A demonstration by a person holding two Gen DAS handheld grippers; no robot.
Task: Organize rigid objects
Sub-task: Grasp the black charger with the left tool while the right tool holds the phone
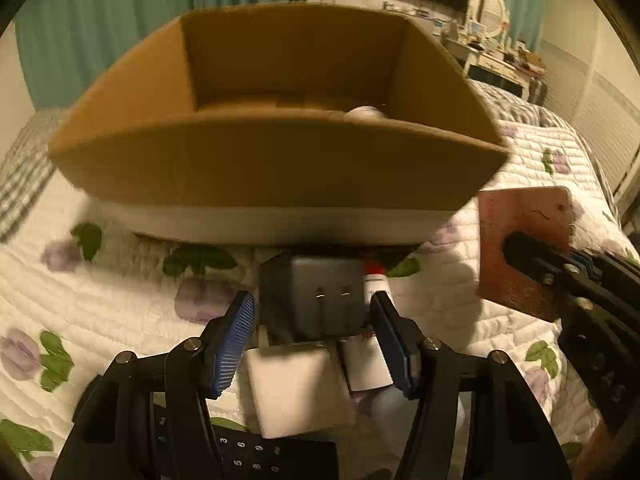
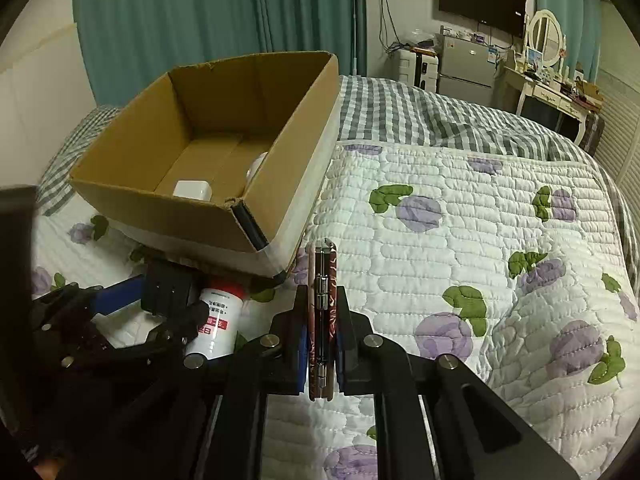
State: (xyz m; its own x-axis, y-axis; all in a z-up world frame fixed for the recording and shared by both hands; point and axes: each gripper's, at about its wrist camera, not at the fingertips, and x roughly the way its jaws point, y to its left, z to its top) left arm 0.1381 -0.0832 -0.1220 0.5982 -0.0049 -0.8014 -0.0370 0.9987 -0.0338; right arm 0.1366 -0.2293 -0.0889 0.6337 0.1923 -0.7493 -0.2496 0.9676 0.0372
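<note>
So my right gripper has its jaws pinched tight on a flat reddish hinged case, held on edge just off the near right corner of the cardboard box on the floral quilt. My left gripper is spread around a dark grey block just in front of the box, not gripping it, with a red-capped white bottle beside it. Inside the box I can see a white cube and something rounded and white.

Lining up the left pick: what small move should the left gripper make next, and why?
Probably ease the left gripper down and forward: its open jaws flank the dark block without touching, and the white bottle crowds one side.
</note>
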